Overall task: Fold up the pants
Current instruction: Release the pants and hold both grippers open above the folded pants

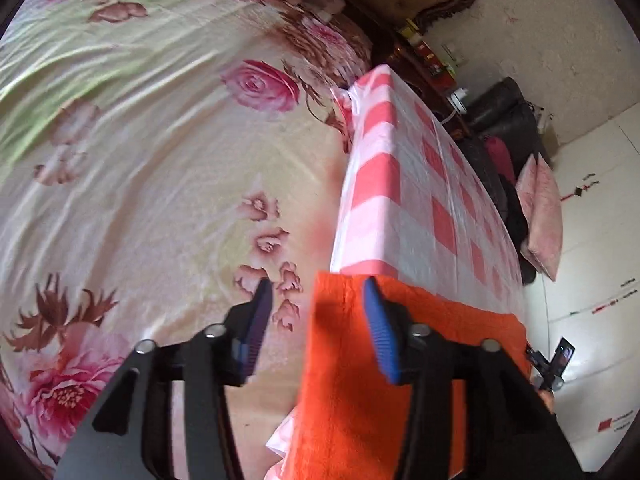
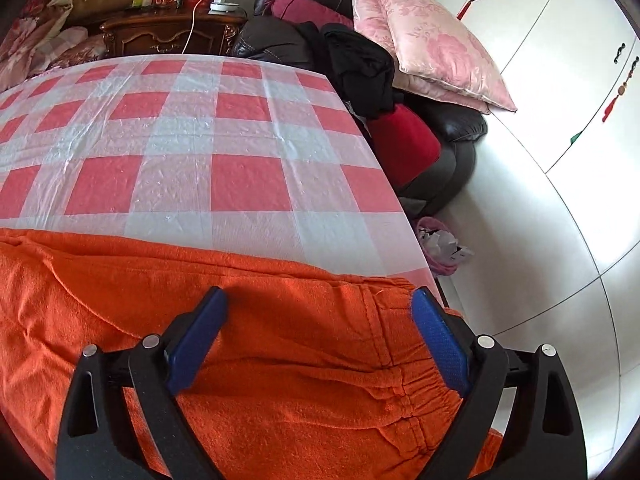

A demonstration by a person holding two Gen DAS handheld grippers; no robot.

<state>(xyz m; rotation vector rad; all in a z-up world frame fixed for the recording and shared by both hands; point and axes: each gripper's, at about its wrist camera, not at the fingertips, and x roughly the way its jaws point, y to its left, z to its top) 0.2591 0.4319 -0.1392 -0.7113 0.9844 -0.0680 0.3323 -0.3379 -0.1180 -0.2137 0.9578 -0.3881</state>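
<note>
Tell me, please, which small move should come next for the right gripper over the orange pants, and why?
Probably lower the right gripper and close it on the elastic waistband. Its jaws stand open above the orange pants, gripping nothing, and the waistband lies between them on the checked table cover. The left gripper is also open, at the pants' other edge.

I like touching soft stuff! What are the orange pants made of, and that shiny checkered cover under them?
The orange pants look like a soft, matte woven or brushed cloth, maybe cotton: the surface is fuzzy, with stitched seams and a gathered elastic waistband. The checkered cover looks like thin plastic sheeting: it is glossy, crinkled, and catches the light. Touch alone would confirm either.
</note>
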